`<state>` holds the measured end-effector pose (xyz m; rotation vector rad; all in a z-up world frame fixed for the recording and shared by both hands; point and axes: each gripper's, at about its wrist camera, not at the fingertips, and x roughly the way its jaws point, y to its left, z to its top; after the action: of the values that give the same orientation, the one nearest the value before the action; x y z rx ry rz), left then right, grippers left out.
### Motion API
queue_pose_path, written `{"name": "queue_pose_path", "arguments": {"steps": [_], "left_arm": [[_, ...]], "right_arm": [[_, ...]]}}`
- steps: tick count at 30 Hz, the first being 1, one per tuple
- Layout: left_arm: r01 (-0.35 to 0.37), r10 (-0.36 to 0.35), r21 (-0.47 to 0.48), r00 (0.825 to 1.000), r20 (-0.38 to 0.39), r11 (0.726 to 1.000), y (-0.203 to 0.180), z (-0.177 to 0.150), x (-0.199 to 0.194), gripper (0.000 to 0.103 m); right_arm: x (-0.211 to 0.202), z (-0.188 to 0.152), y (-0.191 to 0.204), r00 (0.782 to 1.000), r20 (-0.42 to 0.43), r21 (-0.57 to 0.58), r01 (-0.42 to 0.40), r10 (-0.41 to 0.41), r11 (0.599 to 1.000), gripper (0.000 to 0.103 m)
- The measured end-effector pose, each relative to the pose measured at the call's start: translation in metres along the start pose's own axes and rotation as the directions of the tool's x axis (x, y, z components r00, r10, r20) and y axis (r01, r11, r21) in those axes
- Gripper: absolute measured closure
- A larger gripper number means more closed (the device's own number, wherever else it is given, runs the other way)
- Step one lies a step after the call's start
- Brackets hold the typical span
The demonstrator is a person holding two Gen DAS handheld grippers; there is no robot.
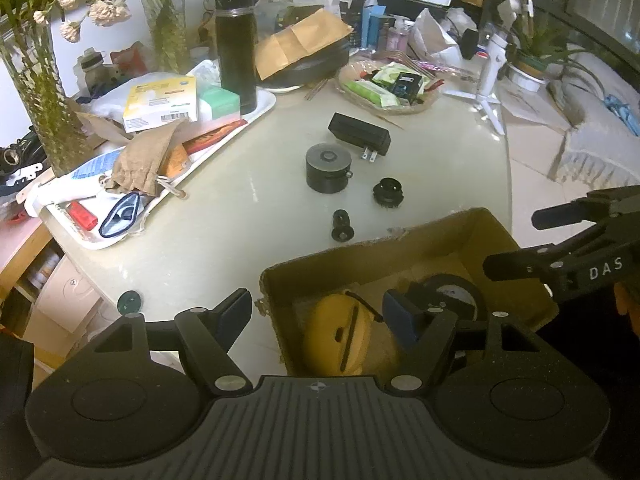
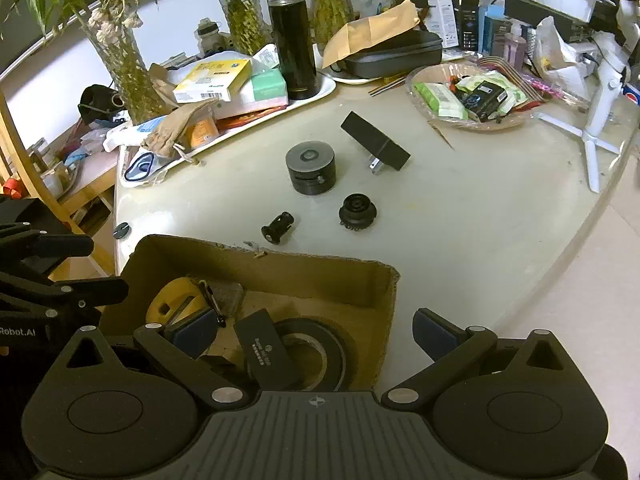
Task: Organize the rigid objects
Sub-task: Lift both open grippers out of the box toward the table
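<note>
Left wrist view, listed left to right, all places given against the cardboard box (image 1: pixel 400 248) at the near edge of the table (image 1: pixel 248 208):
- white tray (image 1: pixel 256 108), well left of and beyond the box, loaded with a yellow carton, a brown cloth pouch and a tall black flask (image 1: pixel 236 48)
- small dark disc (image 1: pixel 130 301), left of the box, at the table edge
- left hand-held gripper (image 1: pixel 320 314), released and empty; one blue-padded finger outside the box's left wall, the other over its inside
- yellow round object (image 1: pixel 340 336), inside the box, left part
- small black spool (image 1: pixel 343 225), just beyond the box's far wall
- black cylinder (image 1: pixel 329 168), farther beyond the box
- black plug adapter (image 1: pixel 360 134), beyond the cylinder, prongs toward the box
- black ribbed knob (image 1: pixel 388 192), beyond the box, right of the spool
- roll of black tape (image 1: pixel 460 292), inside the box, right part
- right hand-held gripper (image 1: pixel 516 240), over the box's right wall

Right wrist view, same landmark (image 2: pixel 260 264):
- left hand-held gripper (image 2: pixel 96 268), at the box's left wall
- yellow object (image 2: pixel 172 300), inside, left
- right hand-held gripper (image 2: pixel 316 332), jaws spread wide, nothing between the pads; one finger inside the box, the other outside its right wall
- flat black lettered block (image 2: pixel 264 352), inside, lying tilted on the tape roll (image 2: pixel 320 356)
- spool (image 2: pixel 277 227), cylinder (image 2: pixel 310 172), knob (image 2: pixel 357 211) and adapter (image 2: pixel 376 142), all on the table beyond the far wall
</note>
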<state>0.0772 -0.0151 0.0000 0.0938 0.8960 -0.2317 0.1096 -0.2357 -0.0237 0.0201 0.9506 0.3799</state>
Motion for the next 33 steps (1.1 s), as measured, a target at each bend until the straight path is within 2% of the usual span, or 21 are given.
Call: {"name": "queue_pose_path", "arguments": {"steps": [7, 11, 15, 18, 33], "left_arm": [[-0.019, 0.019, -0.040, 1.000, -0.012, 0.999, 0.007, 0.004, 0.004, 0.031], [-0.006, 0.005, -0.059, 1.000, -0.012, 0.998, 0.010, 0.006, 0.005, 0.031], [-0.006, 0.006, -0.059, 1.000, -0.001, 0.998, 0.012, 0.008, 0.006, 0.023], [-0.022, 0.022, -0.056, 1.000, 0.001, 0.998, 0.013, 0.010, 0.007, 0.023], [-0.011, 0.013, -0.074, 1.000, 0.021, 0.997, 0.021, 0.013, 0.011, 0.023]], "right_arm": [[-0.001, 0.002, -0.007, 1.000, 0.005, 0.021, 0.002, -0.002, 1.000, 0.000], [-0.001, 0.004, -0.009, 1.000, 0.006, 0.035, -0.003, 0.003, 0.999, 0.000], [-0.001, 0.006, -0.011, 1.000, 0.013, 0.037, -0.003, 0.003, 0.999, 0.000], [-0.001, 0.007, -0.012, 1.000, 0.017, 0.041, 0.001, -0.001, 0.999, 0.000], [0.008, 0.017, -0.018, 0.999, 0.040, 0.070, -0.001, -0.002, 0.998, 0.000]]}}
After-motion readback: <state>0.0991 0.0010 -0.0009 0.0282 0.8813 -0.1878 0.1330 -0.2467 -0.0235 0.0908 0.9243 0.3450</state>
